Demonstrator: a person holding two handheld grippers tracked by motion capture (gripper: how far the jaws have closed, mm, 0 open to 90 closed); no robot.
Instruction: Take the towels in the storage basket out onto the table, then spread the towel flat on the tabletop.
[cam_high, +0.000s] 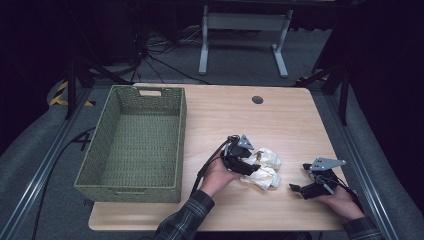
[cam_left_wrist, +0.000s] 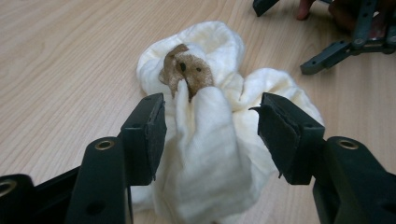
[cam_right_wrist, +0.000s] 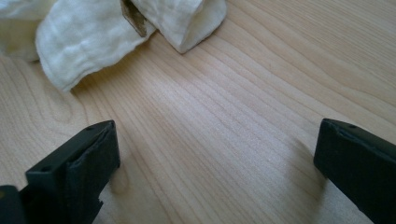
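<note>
A: The left hand-held gripper has its jaws standing apart, with a fold of the cream cloth rising between them. The pads do not press on it; there is a gap on each side.

B: So the cloth lies loose on the bench?

A: Yes, crumpled in a heap right in front of that gripper and under its tips. The right hand-held gripper rests low on the bench well to the other side, jaws wide apart with bare wood between them, the cloth's edge ahead of it.

B: How would it handle?

A: I judge it light, soft and limp; it would sag and unfold when lifted. That raised fold between the left jaws looks like the best place to pinch, since it is thick enough for the pads to bite.

B: And the brown patch beyond the fold?

A: Hard to make out. It may be a small animal motif or a soft toy wrapped in the cloth; I cannot tell which. The woven basket sits farther off, on the left gripper's outer side.
</note>
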